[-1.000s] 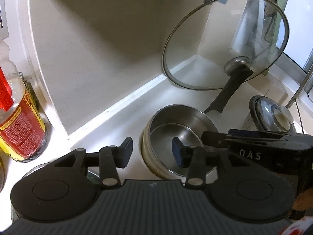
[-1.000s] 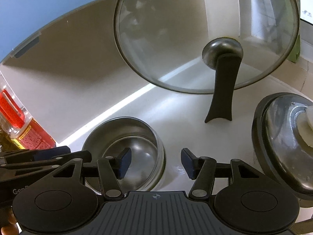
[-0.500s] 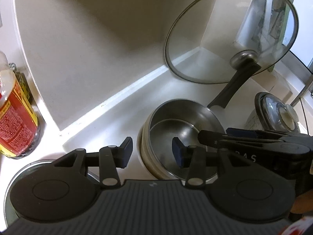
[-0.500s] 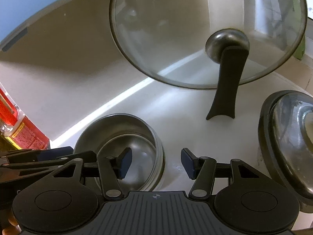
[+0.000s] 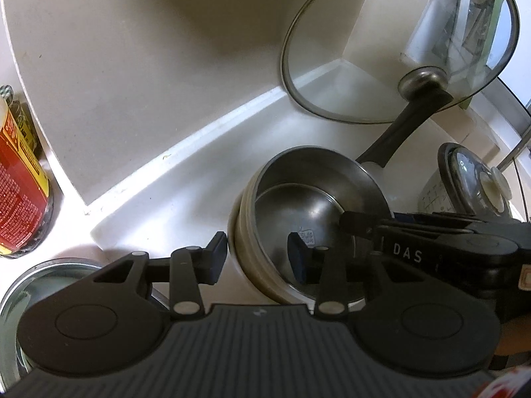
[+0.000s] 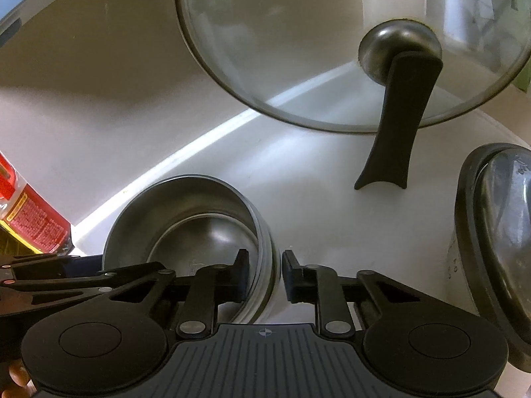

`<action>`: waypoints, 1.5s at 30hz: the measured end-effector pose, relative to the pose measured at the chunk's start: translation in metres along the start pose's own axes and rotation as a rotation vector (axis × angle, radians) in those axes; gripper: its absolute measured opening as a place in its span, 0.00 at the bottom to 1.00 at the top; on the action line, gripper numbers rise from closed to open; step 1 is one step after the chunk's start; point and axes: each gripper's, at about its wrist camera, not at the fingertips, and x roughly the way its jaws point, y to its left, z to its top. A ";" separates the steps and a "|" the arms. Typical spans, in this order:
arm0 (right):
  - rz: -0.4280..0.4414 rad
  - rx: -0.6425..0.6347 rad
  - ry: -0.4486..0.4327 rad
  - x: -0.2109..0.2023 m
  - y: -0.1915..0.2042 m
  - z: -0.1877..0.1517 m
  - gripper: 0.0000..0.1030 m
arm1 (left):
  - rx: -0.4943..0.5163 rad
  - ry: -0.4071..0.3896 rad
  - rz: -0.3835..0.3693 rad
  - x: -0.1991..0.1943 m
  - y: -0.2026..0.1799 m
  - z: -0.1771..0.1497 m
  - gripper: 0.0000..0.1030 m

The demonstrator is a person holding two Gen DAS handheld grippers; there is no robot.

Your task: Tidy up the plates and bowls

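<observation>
A stack of nested steel bowls (image 5: pixel 315 205) (image 6: pixel 199 219) stands on the white counter (image 5: pixel 182 199). My left gripper (image 5: pixel 258 257) straddles the stack's left rim, one pad outside the wall and one inside. Its jaws are closing, and a gap still shows at the inner pad. My right gripper (image 6: pixel 265 273) straddles the right rim. Its jaws are also closing, with the pads against the wall on both sides. The right gripper's body (image 5: pixel 431 245) also shows reaching over the bowls in the left wrist view.
A large glass lid (image 5: pixel 365 49) (image 6: pixel 298 33) leans on its black handle against the back corner. A lidded pot (image 5: pixel 474 179) (image 6: pixel 497 232) is close on the right. To the left are a red-labelled bottle (image 5: pixel 20 192) and another steel bowl (image 5: pixel 39 272).
Both grippers have sunk toward the bowls. The right jaws have narrowed sharply onto the right rim. The left jaws have narrowed slightly around the left rim.
</observation>
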 end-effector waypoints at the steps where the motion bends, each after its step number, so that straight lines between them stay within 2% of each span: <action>1: -0.007 -0.008 0.002 0.000 0.001 0.000 0.19 | 0.003 0.001 0.001 0.000 0.000 0.000 0.33; 9: -0.029 -0.053 0.042 -0.001 0.007 0.000 0.17 | 0.012 0.009 0.001 -0.001 -0.003 -0.003 0.33; 15: -0.024 -0.057 0.078 -0.012 0.006 -0.010 0.17 | 0.006 0.019 -0.015 -0.011 -0.006 -0.018 0.33; 35: -0.006 -0.051 0.149 -0.089 -0.005 -0.103 0.17 | 0.045 0.082 -0.102 -0.075 -0.030 -0.110 0.33; 41: 0.017 -0.013 0.148 -0.104 -0.009 -0.120 0.18 | -0.030 0.145 -0.158 -0.076 -0.021 -0.124 0.38; 45: 0.021 -0.003 0.148 -0.104 -0.010 -0.120 0.18 | -0.023 0.143 -0.145 -0.076 -0.021 -0.123 0.39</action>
